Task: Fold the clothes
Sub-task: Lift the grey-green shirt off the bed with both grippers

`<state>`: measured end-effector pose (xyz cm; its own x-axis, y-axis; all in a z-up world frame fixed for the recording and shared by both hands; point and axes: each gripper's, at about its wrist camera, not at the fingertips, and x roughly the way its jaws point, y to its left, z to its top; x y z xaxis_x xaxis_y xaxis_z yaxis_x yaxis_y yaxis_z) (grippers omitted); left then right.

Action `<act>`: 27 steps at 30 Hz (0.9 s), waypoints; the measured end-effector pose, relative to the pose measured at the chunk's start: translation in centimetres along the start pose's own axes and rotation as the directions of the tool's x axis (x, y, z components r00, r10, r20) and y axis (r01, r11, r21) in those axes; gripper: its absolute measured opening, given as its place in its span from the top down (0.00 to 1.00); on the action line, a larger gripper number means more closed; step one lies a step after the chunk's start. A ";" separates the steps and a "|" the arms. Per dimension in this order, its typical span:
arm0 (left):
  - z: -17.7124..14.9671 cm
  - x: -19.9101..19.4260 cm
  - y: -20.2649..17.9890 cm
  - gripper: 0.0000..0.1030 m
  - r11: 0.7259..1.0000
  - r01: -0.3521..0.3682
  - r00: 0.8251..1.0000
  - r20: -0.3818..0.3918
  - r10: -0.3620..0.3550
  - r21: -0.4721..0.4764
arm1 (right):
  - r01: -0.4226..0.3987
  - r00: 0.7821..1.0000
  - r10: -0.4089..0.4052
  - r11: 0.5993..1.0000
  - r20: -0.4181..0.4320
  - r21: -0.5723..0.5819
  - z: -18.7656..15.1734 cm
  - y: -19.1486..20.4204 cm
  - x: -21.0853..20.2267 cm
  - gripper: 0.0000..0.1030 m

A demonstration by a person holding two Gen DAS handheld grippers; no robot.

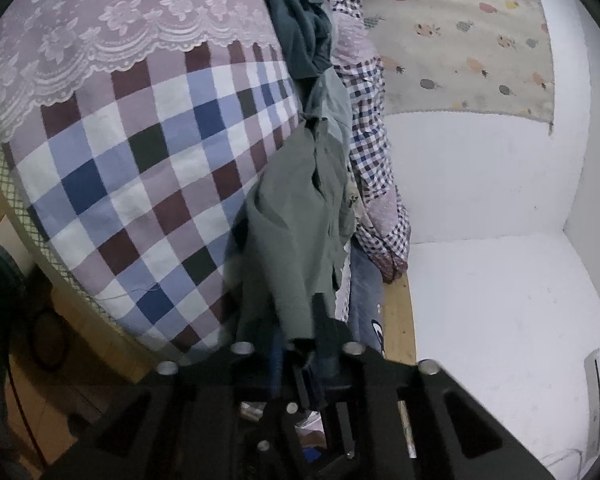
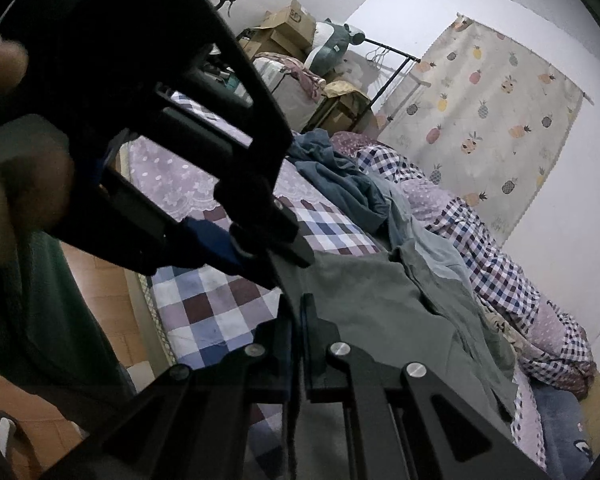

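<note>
A grey-green garment (image 1: 296, 216) stretches from my left gripper (image 1: 305, 332) up toward a pile of clothes on the bed. The left gripper is shut on the garment's near edge, and cloth covers part of its fingers. In the right wrist view the same garment (image 2: 372, 304) lies spread over the bed, and my right gripper (image 2: 298, 308) is shut on its edge. Just above and left of it, the left gripper (image 2: 288, 252) pinches the same edge, a hand's width away. A dark teal garment (image 2: 340, 184) lies crumpled further up the bed.
The bed has a checked sheet (image 1: 140, 160) with a lace cover at its head. A small-check quilt (image 2: 492, 248) is bunched along the wall side, under a pineapple curtain (image 2: 492, 120). Cardboard boxes (image 2: 288, 24) and a clothes rack (image 2: 396, 72) stand behind. A person's hand and green sleeve (image 2: 48, 320) are at left.
</note>
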<state>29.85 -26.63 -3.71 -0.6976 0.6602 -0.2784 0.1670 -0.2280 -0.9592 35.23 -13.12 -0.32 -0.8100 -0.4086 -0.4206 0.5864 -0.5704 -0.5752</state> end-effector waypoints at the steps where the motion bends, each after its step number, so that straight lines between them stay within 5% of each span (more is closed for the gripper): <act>1: 0.0 -0.1 -0.1 0.94 1.000 -0.001 1.000 0.005 0.001 0.004 | 0.005 1.000 -0.005 1.000 -0.001 -0.004 0.0 0.1 0.0 0.98; 3: 0.1 -0.2 -0.2 0.97 1.000 -0.004 1.000 0.015 0.004 0.012 | 0.015 1.000 -0.015 1.000 -0.006 -0.013 -0.2 0.2 0.2 0.96; 8: 0.3 -0.6 -0.6 0.98 1.000 -0.004 0.999 0.034 0.003 0.029 | 0.040 0.999 -0.040 0.999 -0.007 -0.025 -0.6 0.5 0.4 0.60; 27: 0.2 -2.4 -6.5 0.98 0.978 -0.013 0.998 0.060 0.001 0.210 | 0.181 0.978 -0.189 0.979 -0.087 -0.097 -4.4 -1.5 0.5 0.60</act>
<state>30.32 -26.92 3.19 -0.7382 0.6157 -0.2754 0.0260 -0.3821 -0.9238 33.95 -9.40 -2.77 -0.9028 -0.2300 -0.3633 0.4279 -0.5633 -0.7068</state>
